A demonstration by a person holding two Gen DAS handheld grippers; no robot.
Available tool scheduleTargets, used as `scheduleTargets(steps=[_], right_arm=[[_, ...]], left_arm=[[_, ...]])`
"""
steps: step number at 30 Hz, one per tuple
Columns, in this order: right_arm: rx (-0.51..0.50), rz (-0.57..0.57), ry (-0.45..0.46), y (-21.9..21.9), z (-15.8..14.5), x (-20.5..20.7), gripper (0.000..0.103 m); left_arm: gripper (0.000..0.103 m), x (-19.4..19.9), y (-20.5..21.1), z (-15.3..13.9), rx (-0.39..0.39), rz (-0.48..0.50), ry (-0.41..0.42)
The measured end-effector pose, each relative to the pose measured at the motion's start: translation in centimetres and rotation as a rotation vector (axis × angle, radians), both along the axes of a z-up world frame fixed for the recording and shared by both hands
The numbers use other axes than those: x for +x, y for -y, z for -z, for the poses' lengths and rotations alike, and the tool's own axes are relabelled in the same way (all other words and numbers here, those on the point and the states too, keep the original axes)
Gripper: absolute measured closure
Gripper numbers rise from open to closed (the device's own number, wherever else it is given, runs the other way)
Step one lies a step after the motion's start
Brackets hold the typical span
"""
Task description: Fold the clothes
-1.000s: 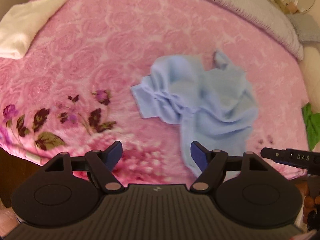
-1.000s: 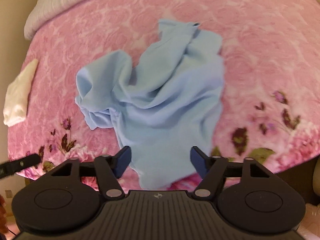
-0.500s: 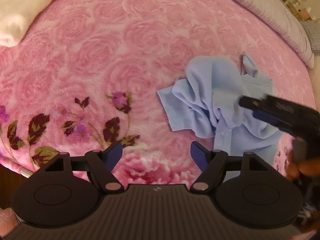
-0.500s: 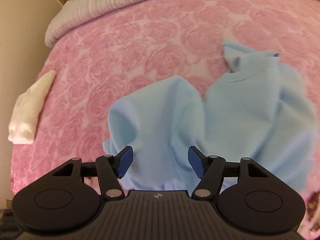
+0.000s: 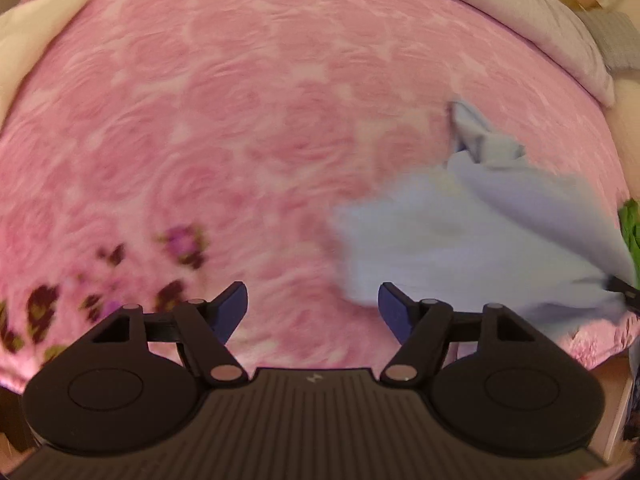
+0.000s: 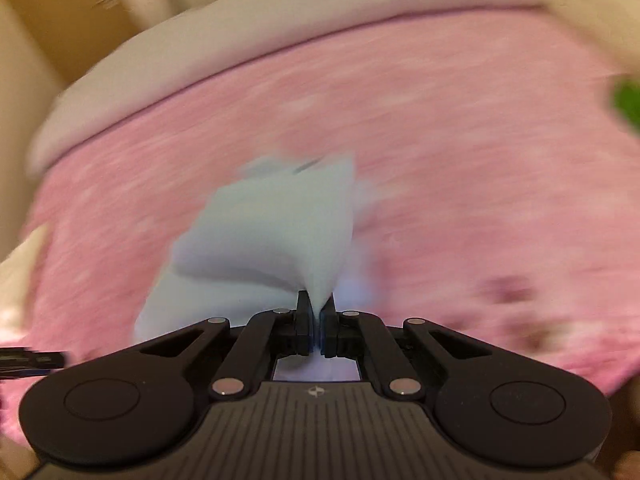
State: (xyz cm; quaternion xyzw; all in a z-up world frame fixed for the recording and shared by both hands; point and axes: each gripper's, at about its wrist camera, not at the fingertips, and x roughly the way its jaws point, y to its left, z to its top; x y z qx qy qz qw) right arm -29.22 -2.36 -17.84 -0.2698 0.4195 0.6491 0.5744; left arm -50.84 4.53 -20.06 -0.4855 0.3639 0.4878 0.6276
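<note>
Right claw (image 6: 316, 320) clamped on blue garment (image 6: 276, 232)

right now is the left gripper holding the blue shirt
No, the left gripper has its jaws wide apart over the pink blanket, with the blue shirt lying off to one side, unpinched.

The garment (image 5: 472, 236) lies on the blanket (image 5: 248, 128) that covers the bed, and everything else sits around it. In the left wrist view the left tongs (image 5: 312, 308) hover just left of the garment's near edge. The folded cloth (image 5: 32, 40) rests far left of the garment, at the blanket's edge. Behind the garment runs the bedcover (image 5: 520, 20). The right tongs (image 6: 316, 320) meet at the garment's near edge, with cloth between them.
</note>
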Motion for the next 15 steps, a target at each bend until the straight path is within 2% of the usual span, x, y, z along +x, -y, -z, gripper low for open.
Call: scheduleTargets(steps=[4, 5, 7, 9, 11, 12, 13, 14, 15], right_arm=[[0.060, 0.196, 0.228, 0.3, 0.0, 8.8, 0.102], [0.067, 0.242, 0.266, 0.1, 0.4, 9.6, 0.101], [-0.013, 0.333, 0.327, -1.3, 3.0, 12.7, 0.097], [-0.114, 0.421, 0.337, -2.5, 5.4, 14.6, 0.082], [-0.144, 0.463, 0.321, -2.9, 6.4, 16.4, 0.073], [-0.128, 0.461, 0.302, -3.0, 6.6, 16.6, 0.067], [-0.111, 0.459, 0.282, -3.1, 6.8, 16.7, 0.053], [-0.100, 0.451, 0.259, -3.7, 7.0, 16.7, 0.048], [-0.102, 0.436, 0.226, -4.1, 7.2, 16.8, 0.048]], left_arm=[[0.035, 5.0, -1.4, 0.0, 0.011, 0.079, 0.014], [0.035, 6.5, -1.5, 0.2, 0.012, 0.102, 0.017], [0.035, 9.4, -1.3, 1.0, 0.009, 0.143, 0.019], [0.035, 12.3, -1.4, 1.7, 0.004, 0.187, 0.014], [0.035, 14.6, -1.6, 2.1, 0.009, 0.223, 0.008], [0.035, 15.8, -1.8, 2.3, 0.013, 0.240, 0.003], [0.035, 17.2, -2.1, 2.6, 0.019, 0.255, -0.002], [0.035, 18.6, -2.6, 2.7, 0.025, 0.265, -0.003], [0.035, 19.9, -3.1, 2.9, 0.030, 0.272, 0.000]])
